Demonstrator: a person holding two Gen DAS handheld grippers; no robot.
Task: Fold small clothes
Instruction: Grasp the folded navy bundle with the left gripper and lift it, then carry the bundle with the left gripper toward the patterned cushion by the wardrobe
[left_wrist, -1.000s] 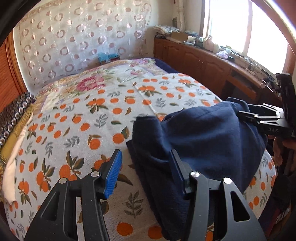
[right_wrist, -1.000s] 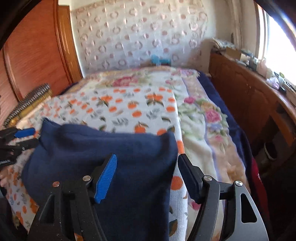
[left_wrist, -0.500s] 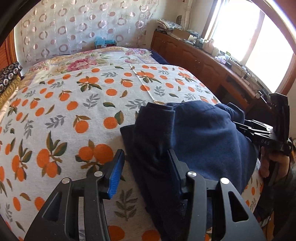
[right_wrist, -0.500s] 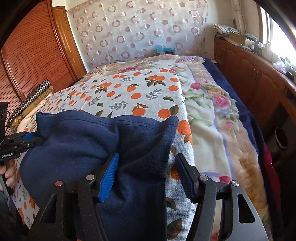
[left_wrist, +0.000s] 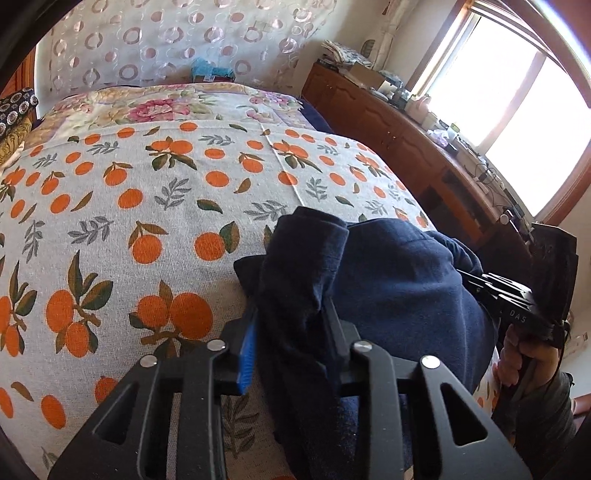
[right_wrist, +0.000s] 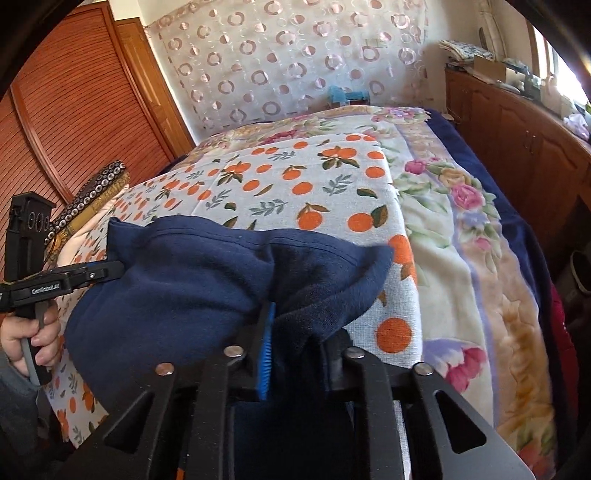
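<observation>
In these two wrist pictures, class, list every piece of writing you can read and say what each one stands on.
"DAS": white letters on the black right gripper, beside the navy garment.
"GenRobot.AI": white letters on the black left gripper.
"000": pale marks on the black block above that gripper; uncertain, may be a pattern.
Items on the wooden counter: too small to read.

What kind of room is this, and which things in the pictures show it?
Most likely a bedroom in a home. A bed covered with an orange-print sheet fills the view, a louvred wooden wardrobe door stands beside it, and a long wooden cabinet with household clutter runs under the window.
</observation>
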